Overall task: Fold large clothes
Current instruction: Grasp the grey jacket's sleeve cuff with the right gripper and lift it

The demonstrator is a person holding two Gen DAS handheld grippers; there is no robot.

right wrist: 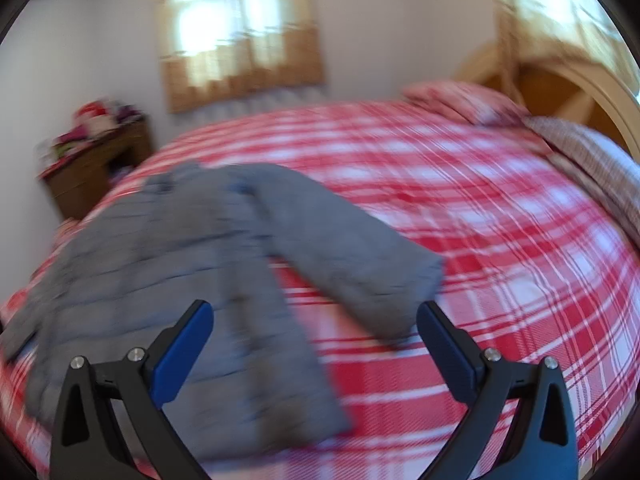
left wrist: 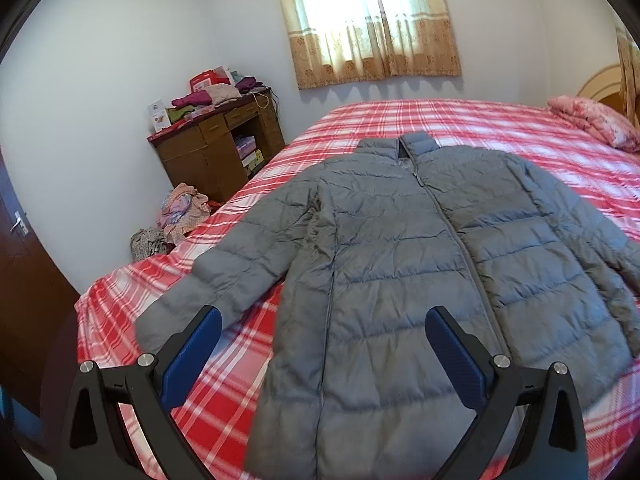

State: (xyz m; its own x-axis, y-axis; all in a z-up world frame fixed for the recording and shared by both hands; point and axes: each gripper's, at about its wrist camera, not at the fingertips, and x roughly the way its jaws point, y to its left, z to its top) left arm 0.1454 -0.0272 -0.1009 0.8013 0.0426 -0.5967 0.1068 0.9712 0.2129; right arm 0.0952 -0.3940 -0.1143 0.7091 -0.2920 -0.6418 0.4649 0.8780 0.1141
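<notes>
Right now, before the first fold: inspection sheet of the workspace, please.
Surface: bed with red-and-white plaid cover, flat.
Job's things: grey quilted puffer jacket laid front up, zipped, sleeves spread; unfolded.
Clutter: pink floral bedding by the headboard; loose clothes pile beside the bed.
Grippers: left gripper open, empty, over the jacket hem; right gripper open, empty, near the sleeve cuff; that view is blurred.
Cables: white cord on the desk.
Surroundings: brown wooden desk stacked with clothes and boxes; curtained window.

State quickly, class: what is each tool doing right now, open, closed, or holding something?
Left tool: open, holding nothing, above the grey jacket.
Right tool: open, holding nothing, near the jacket's sleeve.
</notes>
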